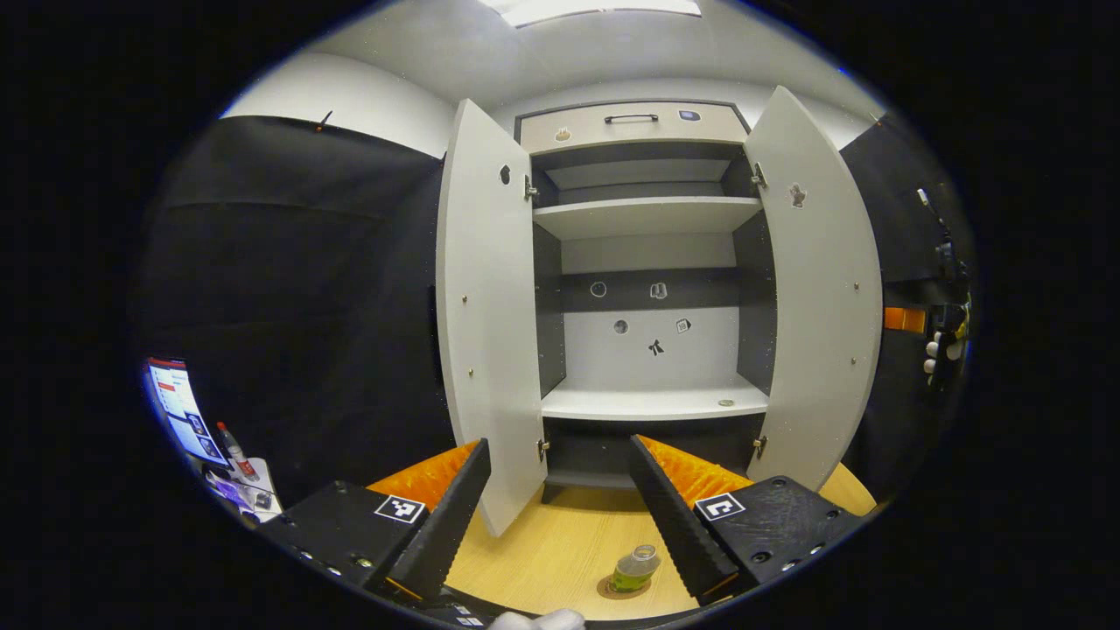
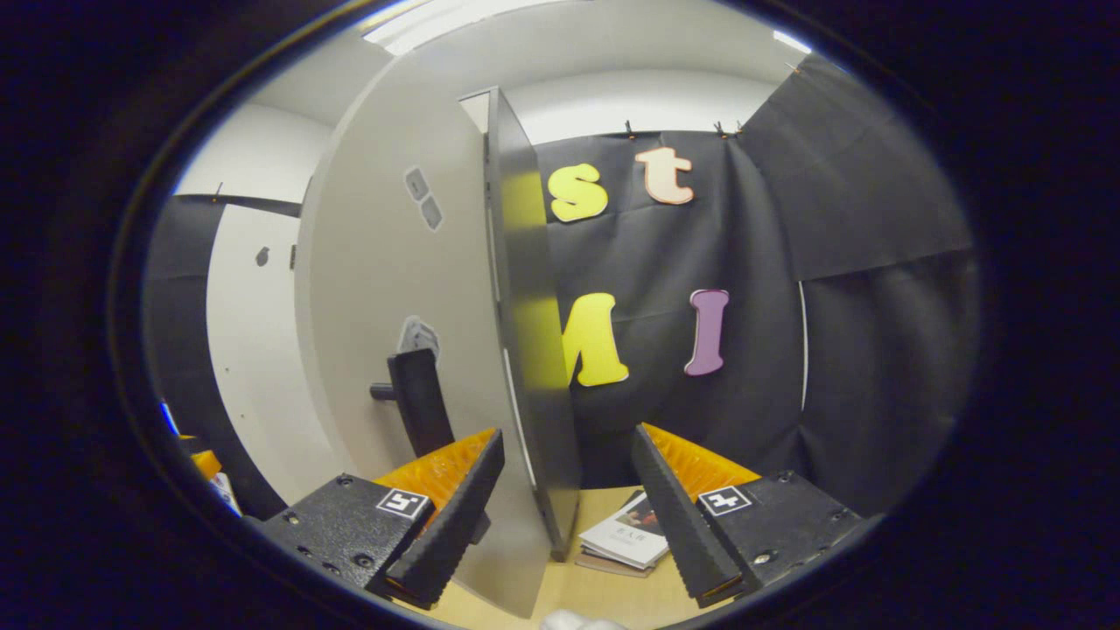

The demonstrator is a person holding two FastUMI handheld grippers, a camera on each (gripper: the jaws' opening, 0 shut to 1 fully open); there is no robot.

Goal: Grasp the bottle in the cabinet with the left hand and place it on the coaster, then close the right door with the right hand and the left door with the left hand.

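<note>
Jaws of both grippers gape empty, right gripper (image 2: 566,516) straddling the right door's (image 2: 394,350) edge, booklets (image 2: 626,538) beyond.

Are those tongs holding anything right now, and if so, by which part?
Nothing is held. The left tongs are open, with the bottle standing free on the coaster. The right tongs are open astride the right door's edge.

Bottle (image 1: 635,567) stands on coaster (image 1: 623,588) on table (image 1: 542,551), before cabinet (image 1: 652,262); both doors open, left door (image 1: 486,324) and right door (image 1: 818,289) flanking shelves.
</note>
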